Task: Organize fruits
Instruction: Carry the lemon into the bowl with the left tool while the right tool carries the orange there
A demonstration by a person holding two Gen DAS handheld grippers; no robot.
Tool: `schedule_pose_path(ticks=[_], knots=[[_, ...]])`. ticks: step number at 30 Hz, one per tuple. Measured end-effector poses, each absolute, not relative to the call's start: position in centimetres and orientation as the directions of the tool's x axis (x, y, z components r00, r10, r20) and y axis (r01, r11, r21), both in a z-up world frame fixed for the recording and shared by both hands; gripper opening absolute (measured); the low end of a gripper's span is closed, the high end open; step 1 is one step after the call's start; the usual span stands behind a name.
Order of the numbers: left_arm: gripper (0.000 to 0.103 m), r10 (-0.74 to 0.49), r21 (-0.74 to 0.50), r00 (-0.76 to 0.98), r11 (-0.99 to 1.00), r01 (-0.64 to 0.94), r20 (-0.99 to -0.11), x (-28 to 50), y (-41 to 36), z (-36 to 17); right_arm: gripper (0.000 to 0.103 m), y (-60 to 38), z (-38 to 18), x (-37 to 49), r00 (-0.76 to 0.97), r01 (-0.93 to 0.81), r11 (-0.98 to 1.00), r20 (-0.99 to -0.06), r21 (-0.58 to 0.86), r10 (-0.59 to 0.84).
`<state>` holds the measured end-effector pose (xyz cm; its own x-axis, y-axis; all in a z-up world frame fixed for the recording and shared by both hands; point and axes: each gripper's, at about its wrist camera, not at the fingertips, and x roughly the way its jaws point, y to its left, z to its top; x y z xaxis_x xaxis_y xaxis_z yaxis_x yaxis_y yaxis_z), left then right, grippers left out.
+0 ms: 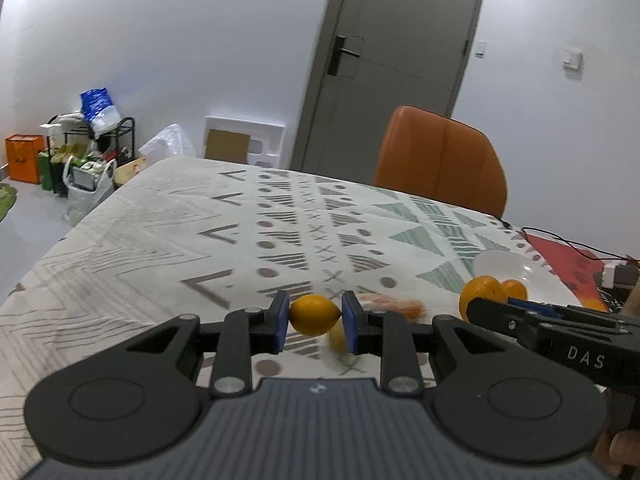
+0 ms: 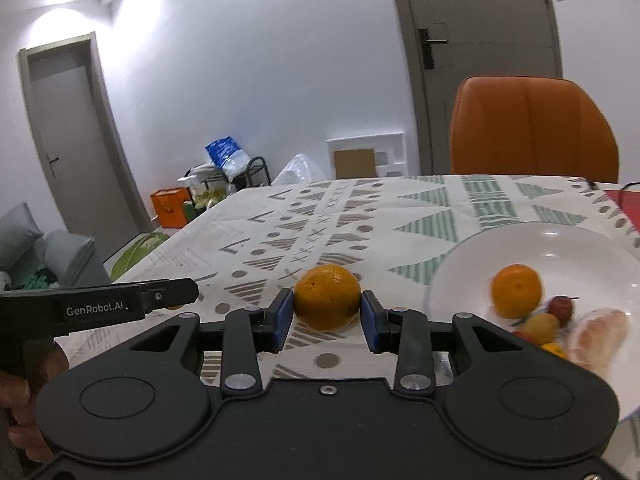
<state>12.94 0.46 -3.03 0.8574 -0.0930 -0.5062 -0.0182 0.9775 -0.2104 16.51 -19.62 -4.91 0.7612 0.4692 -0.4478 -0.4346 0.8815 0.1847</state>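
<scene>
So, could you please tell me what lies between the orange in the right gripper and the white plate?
Only bare patterned tablecloth separates the orange from the white plate; the right wrist view shows this.

Small yellow fruit [image 1: 315, 314] and orange [image 2: 327, 296] each clamped, lifted.

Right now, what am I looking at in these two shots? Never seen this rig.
No robot arm here: a person holds a handheld two-finger gripper in each hand, each with a fisheye camera looking forward along its fingers.

Left wrist view: the left gripper is shut on a small yellow fruit. The right gripper pokes in from the right.

Right wrist view: the right gripper is shut on an orange, with the left gripper showing at left.

Below is a table under a patterned cloth. A white plate already holds a second orange and a few smaller fruits.
</scene>
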Motion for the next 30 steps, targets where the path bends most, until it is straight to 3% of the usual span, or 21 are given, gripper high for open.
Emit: schedule_pose_path(ticks=[30], knots=[[0.027,-0.252,-0.161,0.836,0.967,0.198,-0.487,16.6,-10.5,-1.8,0.034,-30.1,-5.0,16.5,0.861,-0.234,0.949,-0.408,0.21,0.303]])
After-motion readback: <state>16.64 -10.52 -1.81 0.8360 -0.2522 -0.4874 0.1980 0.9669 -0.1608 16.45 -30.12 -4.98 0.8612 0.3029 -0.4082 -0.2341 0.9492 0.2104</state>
